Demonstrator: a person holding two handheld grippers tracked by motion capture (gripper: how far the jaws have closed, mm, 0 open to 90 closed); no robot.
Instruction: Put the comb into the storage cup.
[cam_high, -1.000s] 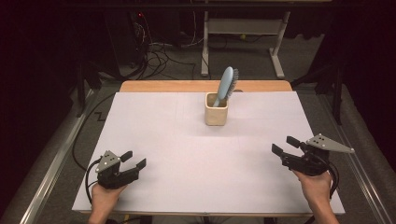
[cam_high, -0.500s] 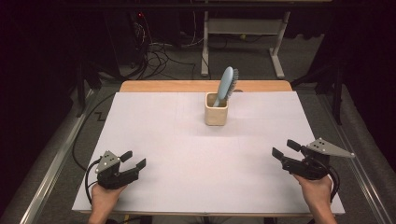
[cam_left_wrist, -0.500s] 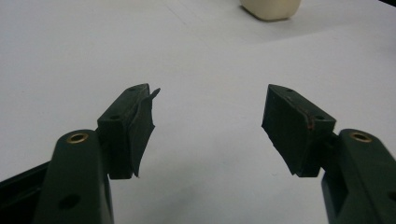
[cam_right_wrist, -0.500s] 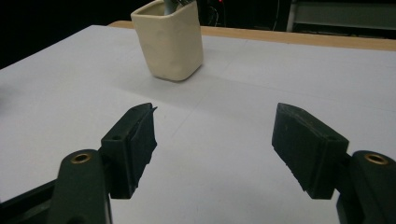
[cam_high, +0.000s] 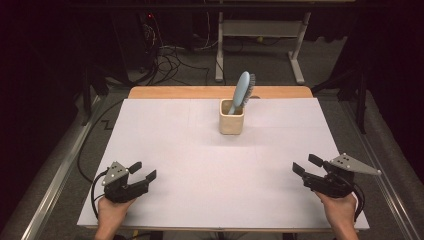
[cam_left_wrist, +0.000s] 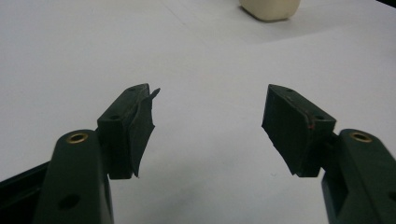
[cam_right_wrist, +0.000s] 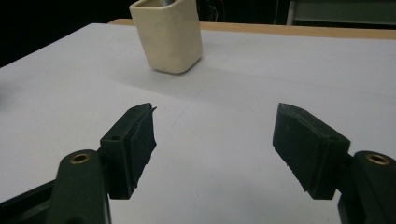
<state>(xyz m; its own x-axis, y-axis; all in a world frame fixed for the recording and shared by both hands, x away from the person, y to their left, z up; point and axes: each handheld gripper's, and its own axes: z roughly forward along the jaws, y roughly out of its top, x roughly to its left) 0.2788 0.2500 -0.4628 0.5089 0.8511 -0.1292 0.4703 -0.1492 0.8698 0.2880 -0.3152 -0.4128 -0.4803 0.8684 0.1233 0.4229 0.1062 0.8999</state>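
Note:
A cream square cup (cam_high: 232, 122) stands near the far middle of the white table (cam_high: 210, 165). A light blue hairbrush (cam_high: 242, 91) leans out of it, bristles to the right. My left gripper (cam_high: 142, 170) rests open at the near left, held by a hand, nothing between its jaws. My right gripper (cam_high: 307, 164) is open at the near right, also empty, with its grey plate on top. In the left gripper view the gripper (cam_left_wrist: 208, 107) points over bare table toward the cup (cam_left_wrist: 270, 9). In the right gripper view the gripper (cam_right_wrist: 215, 126) faces the cup (cam_right_wrist: 169, 37).
The table's wooden far edge (cam_high: 220, 92) lies behind the cup. Beyond it are cables on the floor (cam_high: 170, 55) and a white desk frame (cam_high: 260, 35). A metal rail (cam_high: 50, 185) runs along the left side of the table.
Both grippers stay open in nearly the same places; the right one has shifted very slightly. The cup and brush have not moved.

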